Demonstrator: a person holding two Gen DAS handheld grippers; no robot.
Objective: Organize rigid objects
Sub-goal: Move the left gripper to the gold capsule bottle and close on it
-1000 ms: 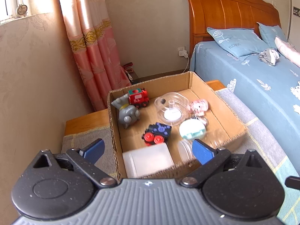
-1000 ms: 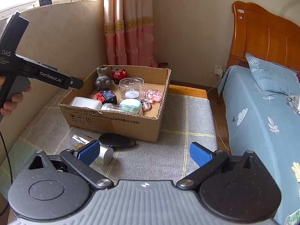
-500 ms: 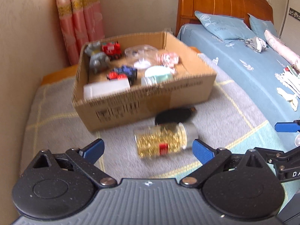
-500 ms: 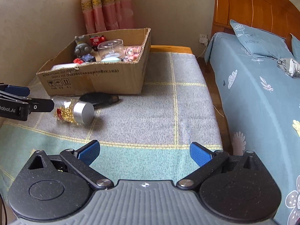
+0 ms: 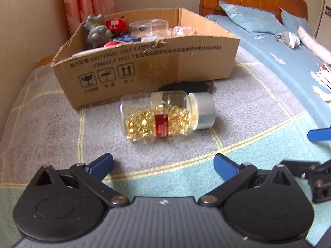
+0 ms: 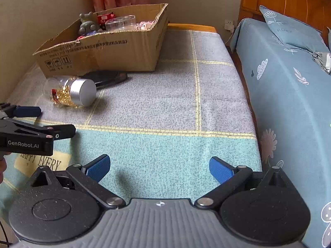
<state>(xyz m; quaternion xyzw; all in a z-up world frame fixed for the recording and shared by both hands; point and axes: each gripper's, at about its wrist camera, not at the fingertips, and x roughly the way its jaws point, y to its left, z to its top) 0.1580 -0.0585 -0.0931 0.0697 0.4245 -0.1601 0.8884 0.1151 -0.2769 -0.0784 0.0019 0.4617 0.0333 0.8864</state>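
Both grippers empty on my feed. Left gripper [image 5: 163, 164] has its jaws spread wide, blue pads clear of everything, low centre of the left wrist view. Right gripper [image 6: 159, 166] same: wide apart, nothing between the pads, just blanket under it.

Clear bottle [image 5: 165, 116] of gold capsules lies on its side on the checked blanket [image 5: 51, 124], mid-frame in the left view, directly ahead of the left gripper but not touching it. Silver cap [image 5: 204, 113] points frame right, red label faces up. In the right wrist view the same bottle sits at left of centre, cap end toward the camera.

Flat black object [image 5: 186, 86] lies just behind the bottle, against the front wall of the cardboard box [image 5: 157, 72]; can't tell what it is.

Box takes the upper middle of the left view, upper left of the right view. Inside I see a grey toy figure [image 5: 97, 32], a red toy train [image 5: 115, 24], a clear round container [image 5: 148, 26] and something pink [image 5: 183, 30] at the far right side. Other items behind the near wall are mostly hidden.

Left gripper also shows at the left edge of the right view; one blue pad of the right gripper pokes in at the right edge of the left view. Blue bed [image 6: 289, 72] fills the right side.
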